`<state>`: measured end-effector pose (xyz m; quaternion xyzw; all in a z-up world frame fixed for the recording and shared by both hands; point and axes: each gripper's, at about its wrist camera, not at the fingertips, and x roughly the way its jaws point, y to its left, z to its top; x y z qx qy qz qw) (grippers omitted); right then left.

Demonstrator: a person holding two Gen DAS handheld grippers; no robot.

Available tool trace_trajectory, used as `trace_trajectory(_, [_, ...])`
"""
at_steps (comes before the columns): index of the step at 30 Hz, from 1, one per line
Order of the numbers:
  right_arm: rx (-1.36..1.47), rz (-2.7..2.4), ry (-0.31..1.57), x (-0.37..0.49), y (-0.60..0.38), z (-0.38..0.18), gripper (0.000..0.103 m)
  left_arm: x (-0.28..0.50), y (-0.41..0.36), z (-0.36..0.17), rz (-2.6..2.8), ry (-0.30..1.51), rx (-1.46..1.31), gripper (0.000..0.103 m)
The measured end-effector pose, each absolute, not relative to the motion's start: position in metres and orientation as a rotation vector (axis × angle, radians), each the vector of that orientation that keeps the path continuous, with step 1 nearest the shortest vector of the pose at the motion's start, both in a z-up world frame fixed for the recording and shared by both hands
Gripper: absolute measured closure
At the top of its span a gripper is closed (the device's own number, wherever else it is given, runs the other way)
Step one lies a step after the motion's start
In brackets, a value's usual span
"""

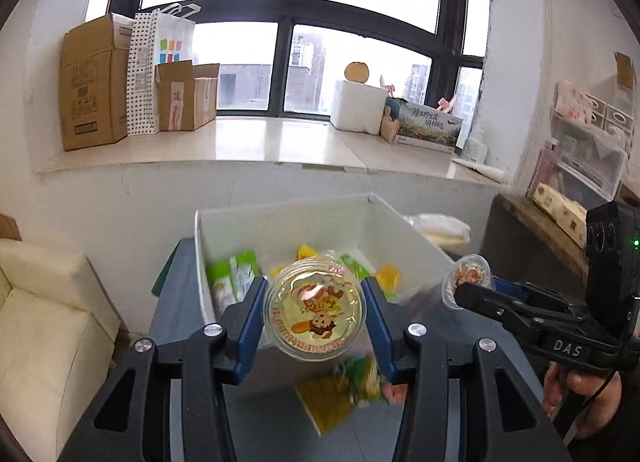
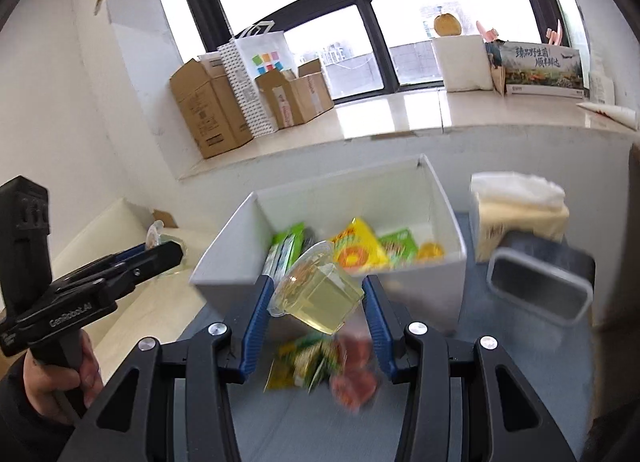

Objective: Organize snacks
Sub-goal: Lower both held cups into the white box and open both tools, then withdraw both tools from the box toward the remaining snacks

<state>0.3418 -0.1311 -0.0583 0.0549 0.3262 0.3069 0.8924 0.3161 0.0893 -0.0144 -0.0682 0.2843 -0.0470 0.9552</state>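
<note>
Mid-task, roughly halfway by the look of it. White bin (image 1: 280, 230) sits at 12 o'clock of both tongs on the grey counter (image 1: 180, 302) and already holds several snacks: green packets (image 2: 286, 250), a yellow bag (image 2: 358, 248), another green pack (image 2: 398, 246), and small yellow pieces (image 2: 430, 251) at the right end. Both tongs are loaded. Left tongs (image 1: 314, 312) clamp a jelly cup (image 1: 314, 310), lid facing the camera, pads on either side of it, raised just short of the bin's near wall. Right tongs (image 2: 316, 298) pinch a second jelly cup (image 2: 320, 294) tilted on its side, pale yellow gel visible, also held just in front of the bin. So two cups are picked but not yet dropped in. Still loose on the counter at 6 o'clock under the tongs: a yellow-green packet (image 2: 304, 360) and a red wrapped snack (image 2: 354, 378), both blurred. A dark lidded container (image 2: 540, 286) lies at 3 o'clock of the bin, with a tissue-like pack (image 2: 516, 210) behind it; can't tell if either belongs in the sort. Left to do: release both cups into the bin, then collect the remaining packets.
</note>
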Motion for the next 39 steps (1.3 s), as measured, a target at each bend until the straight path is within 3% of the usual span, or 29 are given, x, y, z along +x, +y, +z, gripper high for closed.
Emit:
trace_trajectory(8, [-0.002, 0.561, 0.725, 0.412, -0.100, -0.069, 0.053, 0.378, 0.094, -0.042, -0.055, 0.665, -0.116, 0.050])
trace_trajectory(9, [-0.012, 0.555, 0.727, 0.415, -0.098, -0.071, 0.053, 0.382, 0.095, -0.046, -0.043, 0.673, -0.112, 0.038])
trace_trajectory(10, [-0.018, 0.548, 0.729, 0.416, -0.099, -0.074, 0.047, 0.388, 0.096, -0.050, -0.030, 0.697, -0.103, 0.016])
trace_trajectory(11, [-0.019, 0.536, 0.737, 0.420, -0.099, -0.077, 0.035, 0.389, 0.096, -0.053, -0.015, 0.703, -0.097, 0.004])
trace_trajectory(12, [-0.012, 0.527, 0.745, 0.422, -0.101, -0.078, 0.004, 0.390, 0.097, -0.056, -0.002, 0.705, -0.085, 0.000])
trace_trajectory(13, [0.001, 0.513, 0.743, 0.422, -0.104, -0.078, 0.000, 0.390, 0.098, -0.058, -0.009, 0.705, -0.082, 0.000])
trace_trajectory(29, [0.112, 0.564, 0.682, 0.382, -0.150, -0.064, 0.000, 0.349, 0.104, -0.048, -0.039, 0.682, -0.133, 0.000])
trace_trajectory(39, [0.072, 0.627, 0.712, 0.302, -0.163, -0.089, 0.000, 0.257, 0.078, -0.052, -0.110, 0.668, -0.099, 0.000])
